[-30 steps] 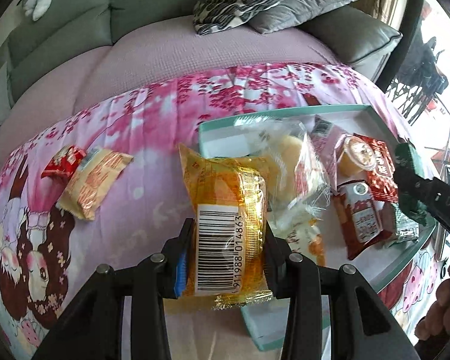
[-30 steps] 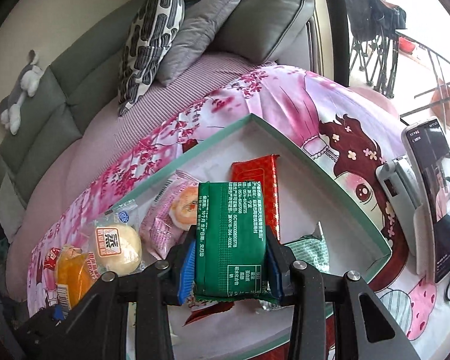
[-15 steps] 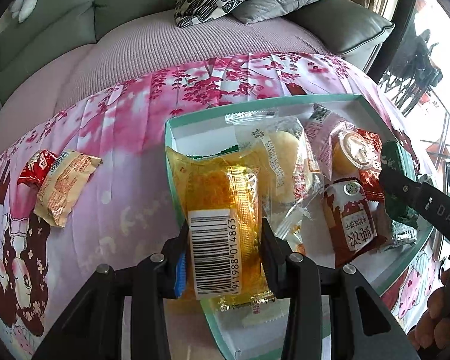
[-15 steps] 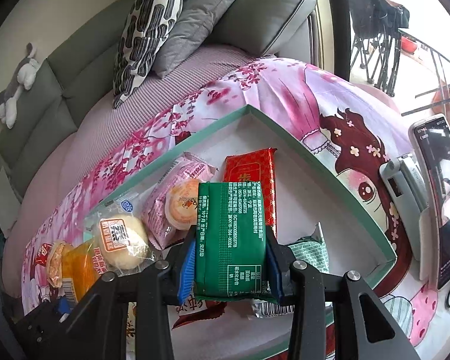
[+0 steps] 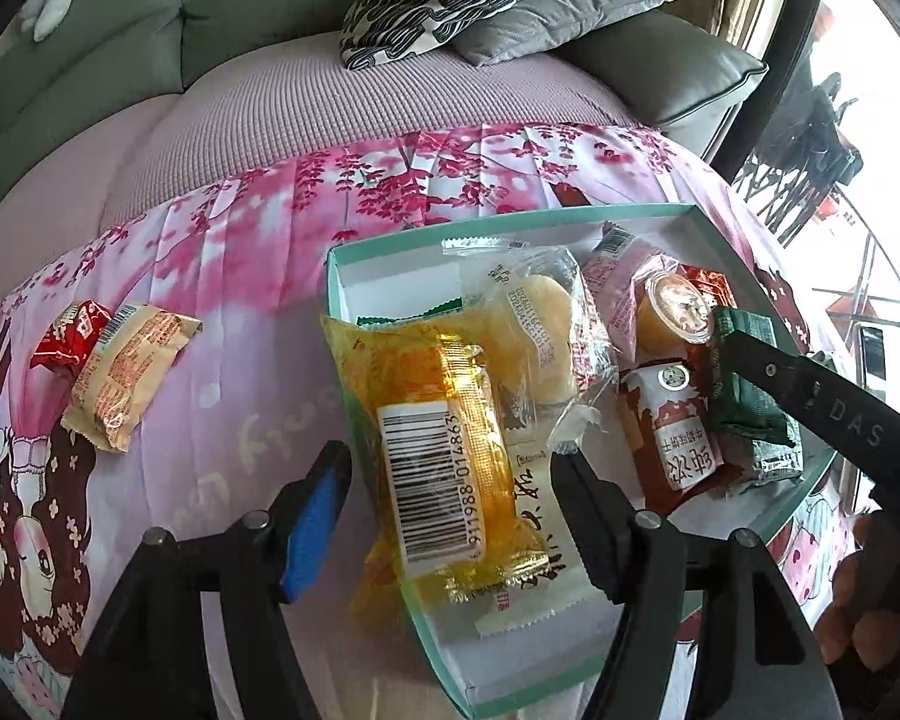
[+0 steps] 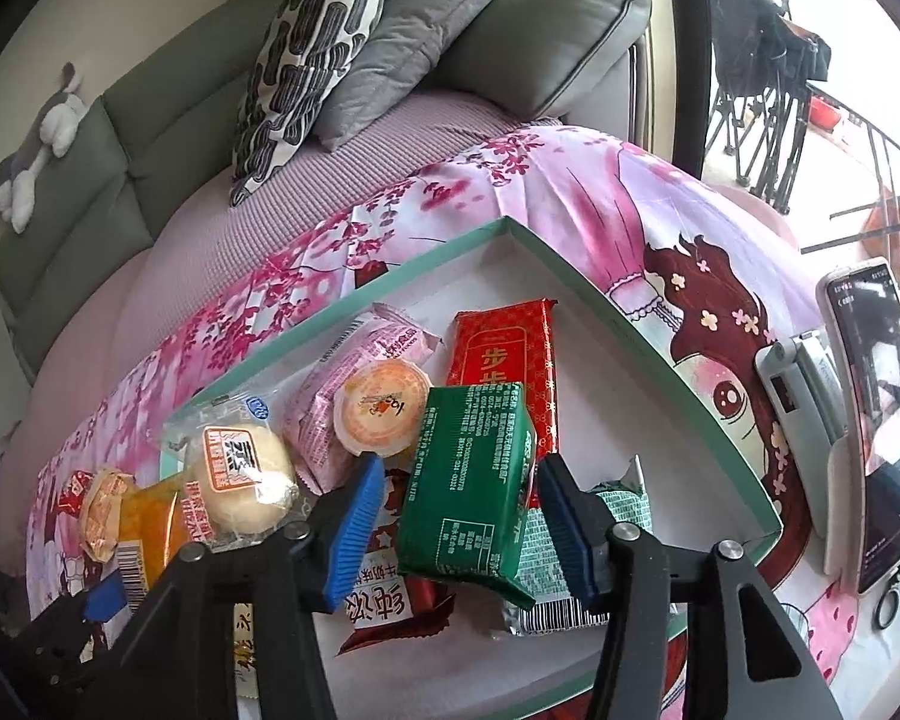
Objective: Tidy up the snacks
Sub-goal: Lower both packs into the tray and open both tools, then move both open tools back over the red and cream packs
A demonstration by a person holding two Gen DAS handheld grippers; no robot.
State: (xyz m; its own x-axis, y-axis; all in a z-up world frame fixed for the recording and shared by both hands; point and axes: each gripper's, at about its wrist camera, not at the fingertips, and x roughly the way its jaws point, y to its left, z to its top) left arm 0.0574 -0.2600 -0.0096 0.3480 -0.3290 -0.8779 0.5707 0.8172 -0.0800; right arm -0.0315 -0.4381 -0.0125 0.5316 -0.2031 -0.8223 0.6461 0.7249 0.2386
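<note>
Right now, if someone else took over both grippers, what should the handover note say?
Left gripper: open, yellow barcode pack between its fingers, lying across the teal tray's left rim.
Right gripper: open, green pack between its fingers, resting on the snacks in the tray.
Done: bun, jelly cup, red and pink packs are in the tray.
Left: nudge the yellow pack fully inside, then fetch the tan pack and small red pack from the cloth.

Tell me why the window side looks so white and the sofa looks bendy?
Left wrist view: daylight blows out the window, glare streaks the shiny yellow cake wrapper. Right wrist view: the fisheye lens curves the grey-green sofa back, corners go black.
</note>
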